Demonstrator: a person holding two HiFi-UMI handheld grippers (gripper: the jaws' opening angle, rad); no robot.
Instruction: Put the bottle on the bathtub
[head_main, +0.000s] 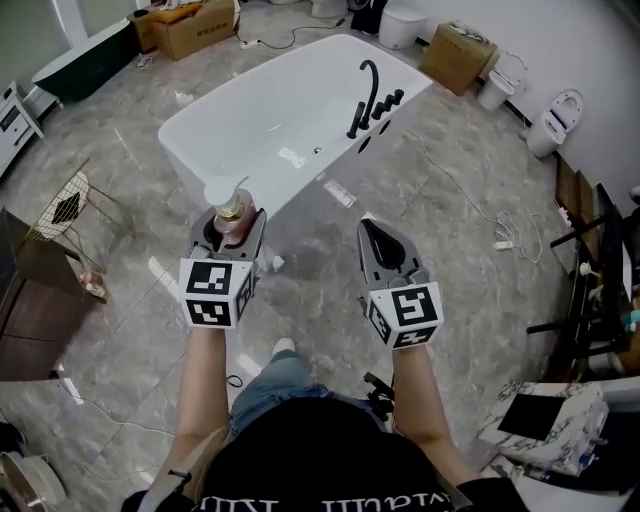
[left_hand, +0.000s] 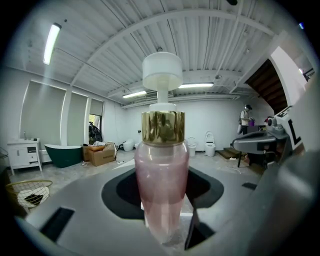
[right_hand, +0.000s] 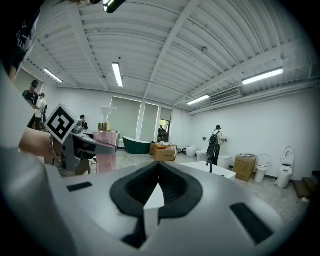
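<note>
While upright — bottle (left_hand: 161, 190) between left jaws

Pink bottle (left_hand: 161, 190), gold collar; white bathtub (head_main: 270, 120).

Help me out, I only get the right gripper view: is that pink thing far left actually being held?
Observer: Yes; the left gripper view shows the left gripper shut on the pink bottle, upright between its fingers.
Operator: Is it on the tub yet?
Observer: No; from the head view it is in the air by the bathtub's near rim.
Operator: And my gripper?
Observer: The right gripper hangs over the floor, beside the left.
</note>
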